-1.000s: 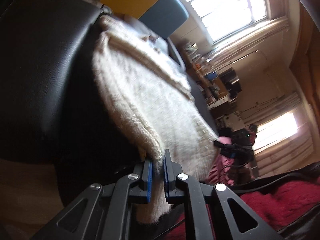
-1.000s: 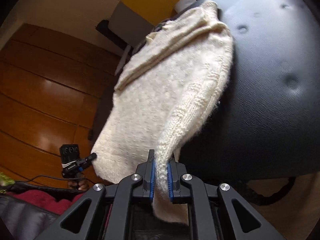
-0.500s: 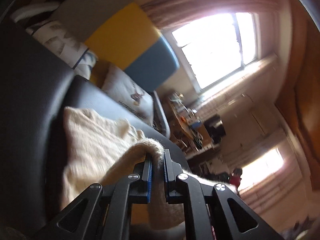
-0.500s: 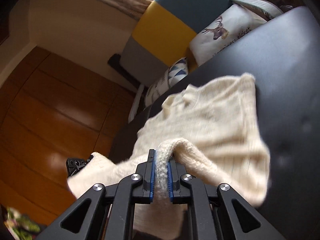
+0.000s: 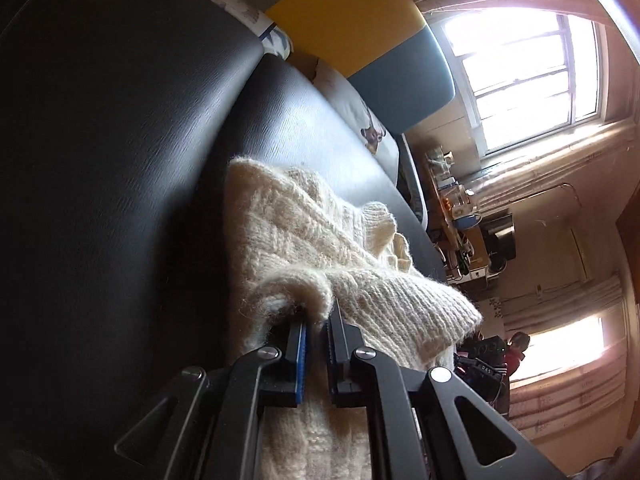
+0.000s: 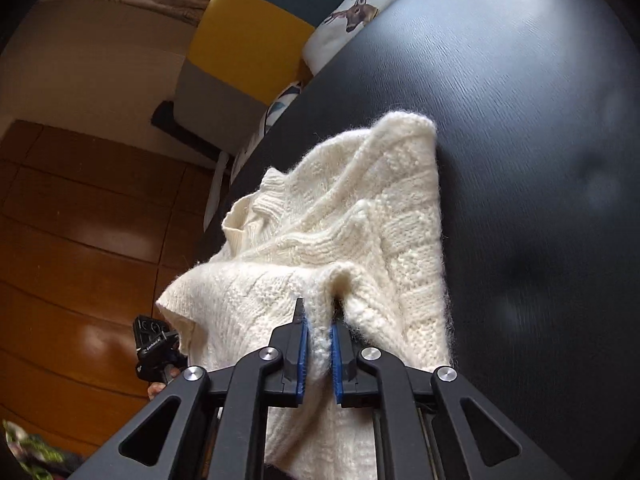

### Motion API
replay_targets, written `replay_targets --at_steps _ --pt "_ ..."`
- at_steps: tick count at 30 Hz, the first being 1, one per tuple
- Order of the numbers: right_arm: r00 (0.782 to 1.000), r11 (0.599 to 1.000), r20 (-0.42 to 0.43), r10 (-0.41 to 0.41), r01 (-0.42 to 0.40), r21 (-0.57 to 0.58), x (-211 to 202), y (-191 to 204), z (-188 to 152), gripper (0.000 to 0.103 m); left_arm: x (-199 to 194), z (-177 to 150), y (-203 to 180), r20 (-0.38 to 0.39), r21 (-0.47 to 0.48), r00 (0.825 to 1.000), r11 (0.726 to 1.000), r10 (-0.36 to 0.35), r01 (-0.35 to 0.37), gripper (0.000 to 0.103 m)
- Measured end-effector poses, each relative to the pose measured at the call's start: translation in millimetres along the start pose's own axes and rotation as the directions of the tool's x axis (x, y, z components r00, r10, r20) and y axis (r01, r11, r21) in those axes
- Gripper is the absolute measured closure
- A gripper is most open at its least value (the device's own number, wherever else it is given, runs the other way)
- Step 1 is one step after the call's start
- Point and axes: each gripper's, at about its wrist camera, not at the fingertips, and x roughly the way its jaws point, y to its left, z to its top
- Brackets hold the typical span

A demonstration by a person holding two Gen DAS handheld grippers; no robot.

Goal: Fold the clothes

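Observation:
A cream knitted sweater lies on a black leather seat. It also shows in the right wrist view, with its lower part doubled up over the upper part. My left gripper is shut on a pinched edge of the sweater. My right gripper is shut on another pinched edge of the same sweater. The left gripper shows small at the sweater's far corner in the right wrist view, and the right gripper shows likewise in the left wrist view.
A yellow, grey and blue chair back and a deer-print cushion stand beyond the black seat. Wooden floor lies to the left. A bright window and a cluttered desk are at the right.
Both grippers carried the hanging hem of the sweater up and forward over the seat. The lower part now lies folded onto the upper part. Both stay shut on the knit.

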Motion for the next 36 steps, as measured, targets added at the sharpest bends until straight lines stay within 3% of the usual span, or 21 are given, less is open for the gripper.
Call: replay_targets --at_steps 5,8,11,12,14,16,18,22,27,29,30,32,34,35,36 --pt "0.999 0.998 0.000 -0.047 0.047 -0.051 -14.0 24.3 -12.2 0.087 -19.6 -9.8 -16.9 0.000 -0.040 0.999 0.998 -0.041 0.041 0.095" --pt "0.999 0.999 0.038 -0.016 0.018 -0.041 -20.6 39.8 1.8 0.087 -34.3 5.6 -30.2 0.071 -0.065 0.989 0.989 -0.126 0.131 0.094" --pt "0.997 0.998 0.071 0.010 -0.014 0.068 -17.2 39.1 21.5 0.080 -26.4 26.1 -32.9 0.098 -0.118 0.985 0.981 -0.142 0.153 0.091" --pt "0.997 0.992 0.074 0.018 -0.027 0.126 -13.5 34.3 28.1 0.057 -20.8 31.1 -29.6 0.105 -0.151 0.989 0.981 -0.105 0.120 0.087" --pt "0.993 0.977 0.117 0.008 -0.032 0.211 -8.4 22.3 37.0 0.021 -7.1 38.7 -21.2 0.097 -0.177 0.995 0.983 -0.030 0.047 0.087" --pt "0.982 0.944 0.166 0.086 -0.133 0.303 -4.8 9.0 40.5 0.005 3.5 39.9 -10.0 0.071 -0.239 0.997 0.971 0.001 0.016 0.087" --pt "0.977 0.928 0.171 0.126 -0.177 0.328 -7.0 7.0 38.3 0.002 9.2 40.1 -0.8 0.053 -0.283 0.999 0.959 -0.005 0.020 0.086" --pt "0.976 0.953 0.117 0.186 -0.208 0.218 -19.9 17.9 27.2 0.000 -15.0 36.8 -0.9 0.114 -0.256 0.993 0.965 -0.024 0.053 0.083" --pt "0.961 0.964 -0.099 0.260 -0.252 0.083 -7.4 41.2 -2.4 0.000 -48.1 19.4 -6.8 0.178 -0.207 0.983 0.975 -0.041 0.078 0.082" --pt "0.961 0.966 -0.098 0.257 -0.254 0.049 1.2 47.0 -7.4 0.000 -55.5 7.5 -10.4 0.175 -0.176 0.983 0.981 -0.047 0.079 0.082" --pt "0.961 0.965 -0.084 0.262 -0.260 0.036 4.3 49.7 -7.9 0.000 -54.1 0.9 -13.3 0.165 -0.157 0.986 0.986 -0.030 0.057 0.082" --pt "0.950 0.950 0.036 0.309 -0.310 0.030 3.2 53.7 4.1 0.000 -47.5 -9.4 -19.8 0.139 -0.112 0.990 0.994 0.000 0.016 0.082" --pt "0.923 0.933 0.155 0.352 -0.359 0.017 2.1 57.8 16.0 0.000 -38.5 -18.2 -24.3 0.104 -0.084 0.994 0.996 0.032 -0.023 0.082" --pt "0.909 0.929 0.209 0.361 -0.371 0.012 1.5 59.3 21.6 0.000 -38.0 -21.8 -26.3 0.097 -0.065 0.994 0.997 0.048 -0.042 0.082" --pt "0.911 0.938 0.244 0.332 -0.347 0.017 0.6 59.5 26.0 0.000 -37.4 -25.4 -28.3 0.089 -0.045 0.994 0.997 0.065 -0.061 0.082"
